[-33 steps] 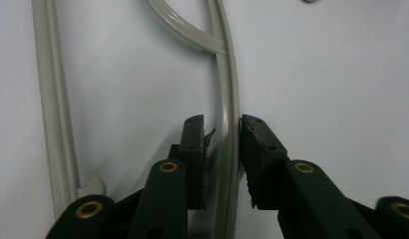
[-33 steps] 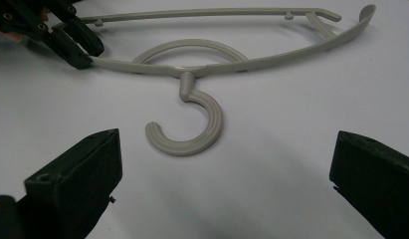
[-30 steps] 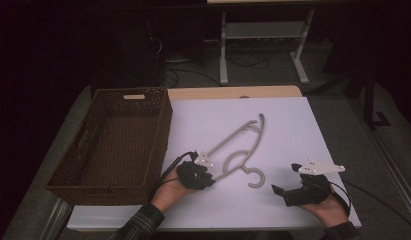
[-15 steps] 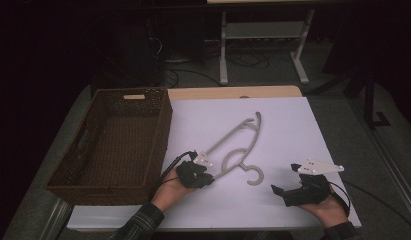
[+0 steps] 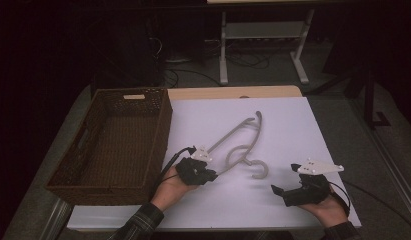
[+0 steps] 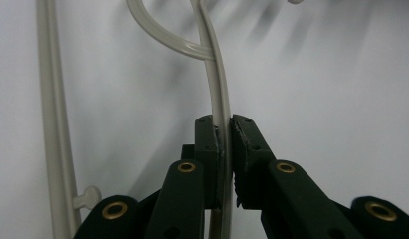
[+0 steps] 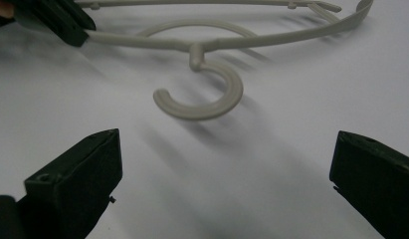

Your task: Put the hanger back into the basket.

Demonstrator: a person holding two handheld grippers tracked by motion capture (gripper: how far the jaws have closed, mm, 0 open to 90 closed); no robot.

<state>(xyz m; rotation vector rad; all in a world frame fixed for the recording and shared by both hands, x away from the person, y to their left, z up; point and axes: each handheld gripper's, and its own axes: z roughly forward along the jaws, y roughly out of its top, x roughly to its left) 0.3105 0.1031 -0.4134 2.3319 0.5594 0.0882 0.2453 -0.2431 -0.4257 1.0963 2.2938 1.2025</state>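
While the left gripper point(image 5: 213, 174) has just been closing, its fingers point(image 6: 208, 149) now stand clamped on one thin arm of the hanger point(image 5: 240, 142), the rod pinched between the two pads as the left gripper view shows. The hanger, pale and plastic, lies flat on the white sheet of the desk point(image 5: 293, 125), near its middle, with the hook point(image 7: 204, 94) turned toward the person and the far arm pointing away toward the back edge. The right gripper point(image 5: 280, 191) rests low at the near right of the sheet, well apart from the hanger; its fingers point(image 7: 77, 184) are spread wide with nothing between them, and they look toward the hook. To the left, just beside the sheet, stands a brown wicker basket point(image 5: 93, 182), with nothing visible inside. Judged from this arrangement, the grasp is made but the lift is not: the hanger is not yet raised, and its carry, probably to the basket, remains to be done.
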